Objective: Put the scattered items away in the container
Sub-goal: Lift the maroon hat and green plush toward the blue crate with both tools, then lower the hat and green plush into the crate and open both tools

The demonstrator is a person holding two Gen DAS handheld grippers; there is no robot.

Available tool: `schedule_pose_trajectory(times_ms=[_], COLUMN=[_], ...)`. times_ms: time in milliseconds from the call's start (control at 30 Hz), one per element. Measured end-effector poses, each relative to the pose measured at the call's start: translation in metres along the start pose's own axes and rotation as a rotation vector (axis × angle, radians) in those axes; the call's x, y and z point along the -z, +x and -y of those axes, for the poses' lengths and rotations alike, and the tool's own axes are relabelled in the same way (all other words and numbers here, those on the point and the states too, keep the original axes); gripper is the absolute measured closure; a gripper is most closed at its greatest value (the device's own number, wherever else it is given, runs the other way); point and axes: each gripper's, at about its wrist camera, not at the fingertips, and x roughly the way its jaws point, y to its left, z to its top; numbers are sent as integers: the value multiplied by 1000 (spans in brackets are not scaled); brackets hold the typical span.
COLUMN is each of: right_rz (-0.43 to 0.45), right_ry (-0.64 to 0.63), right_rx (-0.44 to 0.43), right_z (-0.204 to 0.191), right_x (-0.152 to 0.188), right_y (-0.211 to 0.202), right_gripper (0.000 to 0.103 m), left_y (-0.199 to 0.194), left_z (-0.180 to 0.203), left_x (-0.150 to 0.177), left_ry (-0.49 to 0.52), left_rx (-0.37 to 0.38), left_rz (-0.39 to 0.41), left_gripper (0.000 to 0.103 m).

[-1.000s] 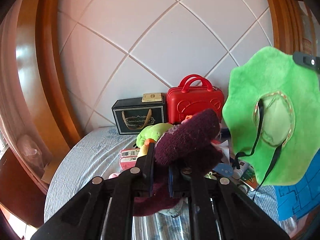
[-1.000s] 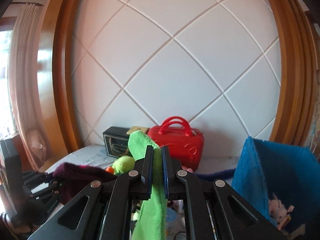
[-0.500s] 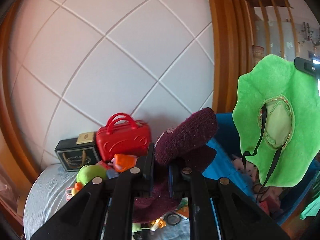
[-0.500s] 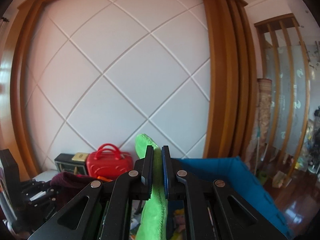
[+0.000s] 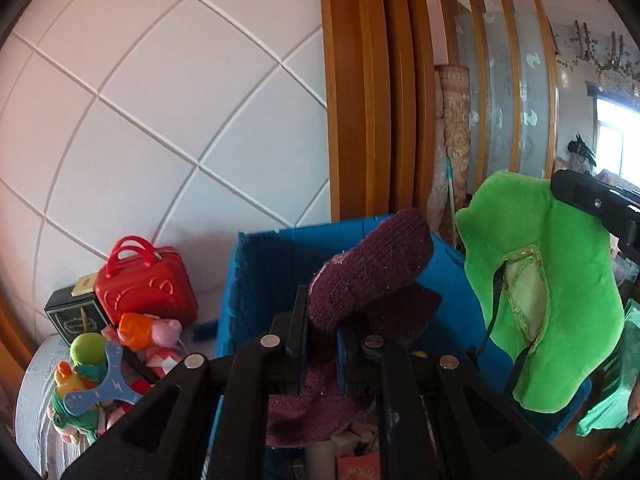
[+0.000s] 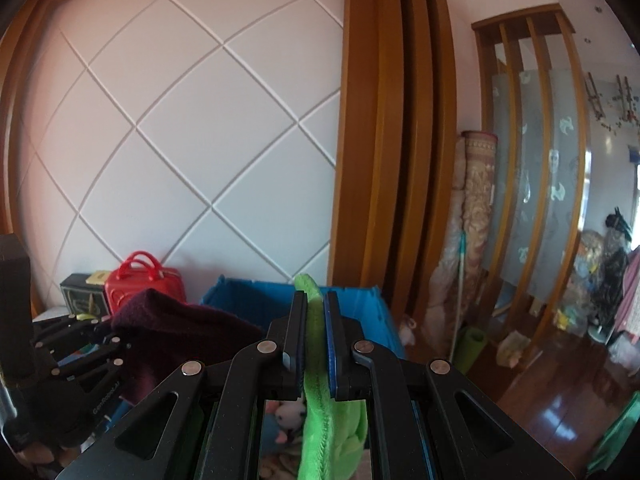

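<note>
My left gripper point(image 5: 322, 322) is shut on a dark purple knitted piece point(image 5: 372, 268), which it holds over the open blue crate point(image 5: 260, 272). To its right hangs a bright green plush hat point(image 5: 560, 288) with a black strap, pinched by the right gripper. In the right wrist view my right gripper point(image 6: 315, 320) is shut on the green plush hat point(image 6: 332, 420), above the blue crate point(image 6: 240, 300). The purple knitted piece point(image 6: 180, 336) and the left gripper's black body point(image 6: 60, 364) show at the left. Small plush toys lie inside the crate.
A red toy suitcase point(image 5: 146, 280) and a black gift box point(image 5: 74, 316) stand against the white panelled wall. Several toys point(image 5: 100, 372) lie on the bed at the left of the crate. A rolled rug point(image 6: 468, 240) leans by the wooden frame; wooden floor lies at right.
Both grippers have swung right with their loads, from over the bed and its toys to over the blue crate. The suitcase and box have slid to the left of both views.
</note>
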Motion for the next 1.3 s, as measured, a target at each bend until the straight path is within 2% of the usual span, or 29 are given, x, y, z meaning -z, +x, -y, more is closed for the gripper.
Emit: schedule_pose_trajectory(times_ms=[167, 367, 467, 600, 633, 800, 1000, 1067, 1133, 1200, 1267, 1300], right_rz=[-116, -207, -242, -301, -314, -333, -296, -276, -251, -230, -216, -212], right_ry=[38, 43, 45, 48, 49, 64, 72, 68, 67, 68, 59, 55], right_rx=[-67, -108, -115, -126, -126, -97, -89, -85, -78, -81, -85, -84], right_z=[29, 40, 44, 47, 47, 53, 59, 59, 58, 56, 53, 51], right_x=[49, 88, 97, 107, 111, 124, 135, 139, 141, 144, 147, 149], right_y=[37, 59, 64, 70, 71, 66, 46, 37, 26, 14, 3, -1], right_gripper=[95, 95, 95, 94, 94, 89, 51, 26, 16, 12, 2, 0], left_y=[37, 61, 66, 55, 51, 32, 11, 2, -8, -16, -24, -28], left_z=[27, 34, 33, 37, 38, 38, 38, 40, 42, 43, 42, 42], left_x=[38, 75, 88, 99, 101, 108, 111, 111, 111, 112, 113, 114], left_ry=[23, 27, 39, 78, 84, 78, 60, 53, 52, 45, 29, 22], left_rx=[-1, -4, -15, -26, -22, -23, -36, -40, -50, -54, -49, -49], left_rz=[-175, -372, -436, -444, -439, -405, -342, -316, -288, -265, -247, -235], left_gripper=[93, 92, 82, 53, 48, 46, 46, 46, 46, 46, 42, 40])
